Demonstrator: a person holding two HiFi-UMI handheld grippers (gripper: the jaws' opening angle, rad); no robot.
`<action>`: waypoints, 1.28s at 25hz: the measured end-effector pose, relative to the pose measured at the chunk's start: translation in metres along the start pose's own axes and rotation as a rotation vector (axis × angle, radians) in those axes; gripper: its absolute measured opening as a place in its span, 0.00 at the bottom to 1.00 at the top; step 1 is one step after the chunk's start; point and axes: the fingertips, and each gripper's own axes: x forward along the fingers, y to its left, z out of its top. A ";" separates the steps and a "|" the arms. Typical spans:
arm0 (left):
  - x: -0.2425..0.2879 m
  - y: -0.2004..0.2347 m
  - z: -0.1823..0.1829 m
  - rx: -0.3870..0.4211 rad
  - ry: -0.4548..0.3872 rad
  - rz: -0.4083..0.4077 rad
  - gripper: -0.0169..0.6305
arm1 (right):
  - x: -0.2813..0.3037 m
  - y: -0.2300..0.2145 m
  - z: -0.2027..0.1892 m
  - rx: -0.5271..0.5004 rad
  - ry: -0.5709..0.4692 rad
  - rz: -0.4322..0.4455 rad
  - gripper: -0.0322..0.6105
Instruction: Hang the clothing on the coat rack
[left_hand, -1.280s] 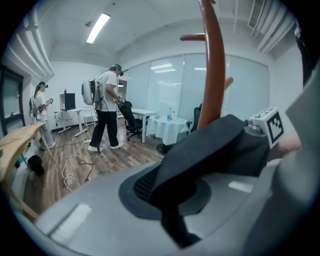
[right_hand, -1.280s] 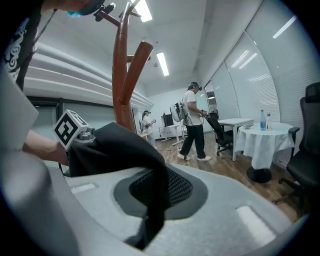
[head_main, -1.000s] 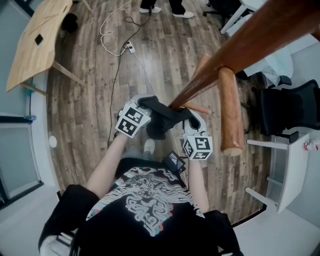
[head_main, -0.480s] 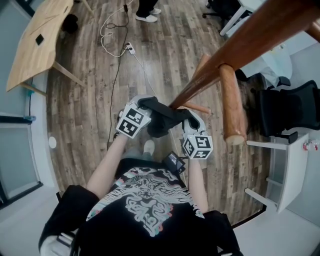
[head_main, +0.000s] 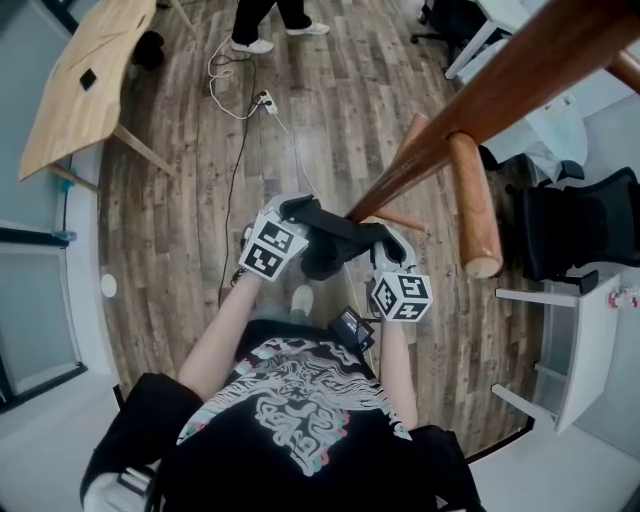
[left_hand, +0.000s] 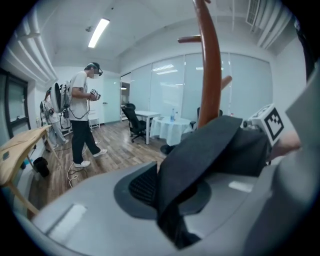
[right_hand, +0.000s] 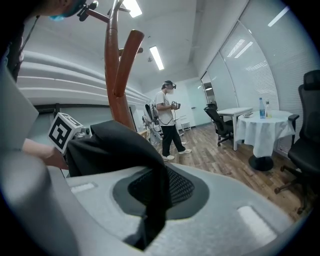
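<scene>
A black garment (head_main: 335, 235) is stretched between my two grippers, right against the brown wooden pole of the coat rack (head_main: 480, 90), below its thick peg (head_main: 475, 200). My left gripper (head_main: 298, 210) is shut on the garment's left end; in the left gripper view the cloth (left_hand: 200, 150) runs down into the seam between the jaws (left_hand: 167, 200). My right gripper (head_main: 385, 236) holds the other end. Its jaws are opening, with the cloth (right_hand: 120, 145) still pinched between them (right_hand: 155, 200). The rack (right_hand: 117, 75) rises just behind the cloth.
A wooden table (head_main: 85, 85) stands at the far left, with a cable (head_main: 240, 120) trailing over the plank floor. A second person (left_hand: 82, 120) stands further off. A black office chair (head_main: 580, 220) and a white stand (head_main: 560, 340) are on the right.
Both grippers and the garment stay at the pole, shifting only slightly. The person at the far end of the room has walked to the left.
</scene>
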 end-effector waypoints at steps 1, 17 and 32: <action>0.000 0.000 0.000 -0.005 -0.001 0.000 0.03 | 0.000 -0.001 0.000 0.001 0.002 -0.001 0.10; -0.008 0.002 -0.011 -0.022 0.041 0.004 0.19 | -0.007 -0.003 -0.006 0.031 0.011 -0.029 0.14; -0.020 -0.018 -0.033 -0.014 0.084 -0.056 0.19 | -0.023 0.009 -0.022 0.058 0.041 -0.002 0.14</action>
